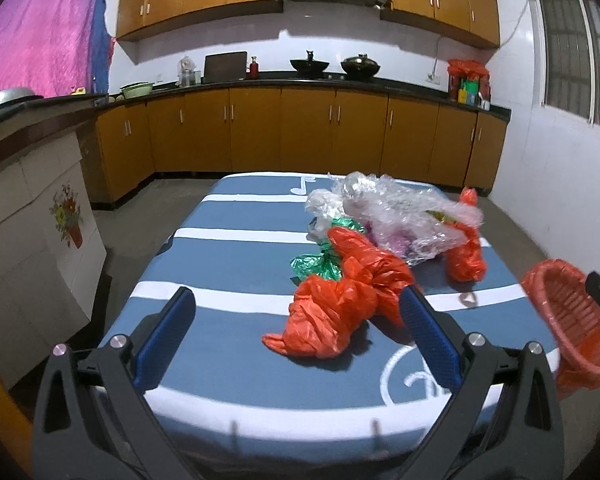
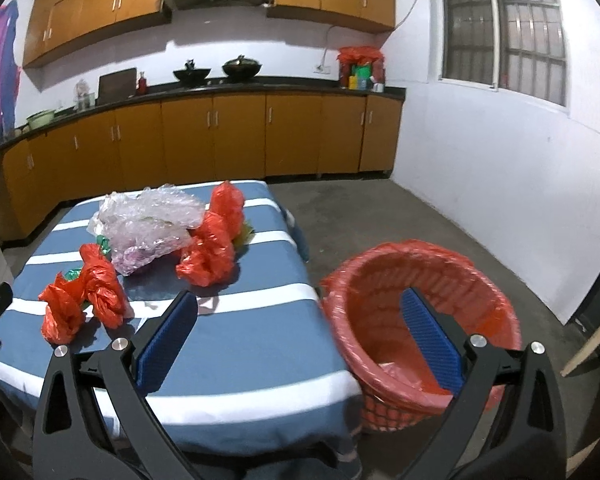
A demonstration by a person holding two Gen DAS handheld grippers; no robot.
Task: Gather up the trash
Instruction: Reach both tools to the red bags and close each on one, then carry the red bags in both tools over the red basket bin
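Note:
Crumpled trash lies on a blue-and-white striped table: a near orange bag, green foil, a clear plastic heap and a farther orange bag. A red basket lined with orange plastic stands off the table's right side. My left gripper hovers open over the table's near end, just short of the near orange bag. My right gripper is open and empty, straddling the table's right edge and the basket.
Wooden cabinets and a dark counter with woks, bowls and bottles run along the back wall. A tiled counter stands left of the table. Bare concrete floor lies to the right, below a white wall with a barred window.

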